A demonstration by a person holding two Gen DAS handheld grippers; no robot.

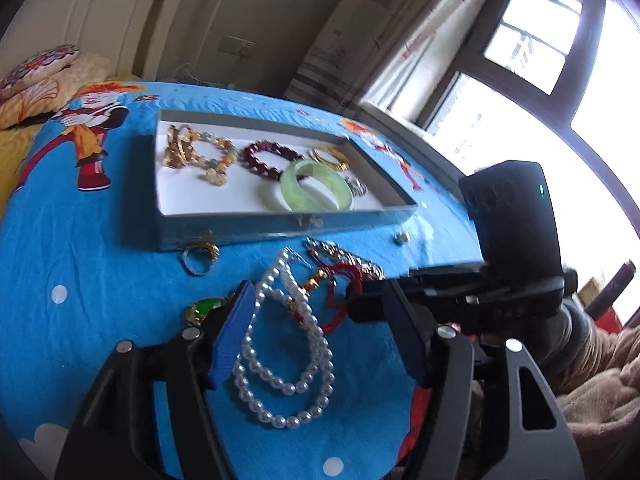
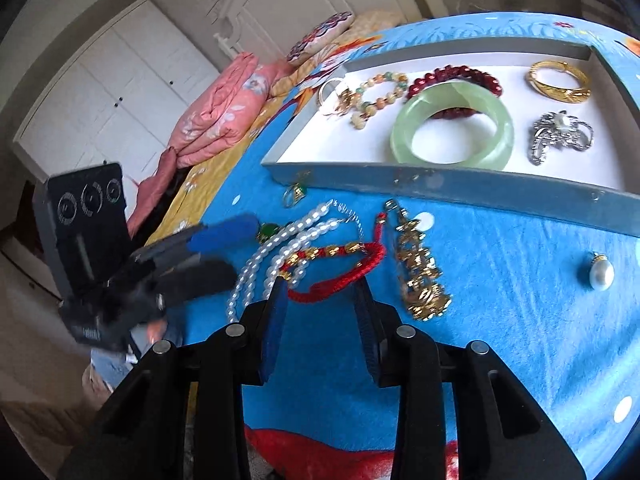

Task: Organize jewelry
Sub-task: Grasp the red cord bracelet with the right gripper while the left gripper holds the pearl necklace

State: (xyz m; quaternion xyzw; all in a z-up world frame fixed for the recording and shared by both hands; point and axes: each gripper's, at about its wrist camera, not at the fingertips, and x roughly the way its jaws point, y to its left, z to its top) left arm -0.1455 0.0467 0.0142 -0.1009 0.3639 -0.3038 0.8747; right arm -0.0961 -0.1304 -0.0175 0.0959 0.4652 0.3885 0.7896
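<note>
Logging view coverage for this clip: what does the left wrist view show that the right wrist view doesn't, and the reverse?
Only the left wrist view shows the window and curtain. Only the right wrist view shows the pink quilt, the wardrobe and the loose pearl pendant clearly. Both show the tray with the green bangle, the pearl necklace, the red cord bracelet and the blue sheet.

A blue cartoon-print bedsheet (image 2: 520, 300) covered the bed, with a pink quilt (image 2: 216, 100) and pillows (image 2: 320, 36) at its far left. A grey tray (image 1: 280, 228) sat on the sheet, and near it lay a pearl necklace (image 1: 288, 360), a red bracelet (image 2: 332, 276), a gold chain (image 2: 420, 276), a green pendant (image 1: 206, 307), a ring (image 1: 198, 258) and, to the right, a pearl pendant (image 2: 601, 273).
</note>
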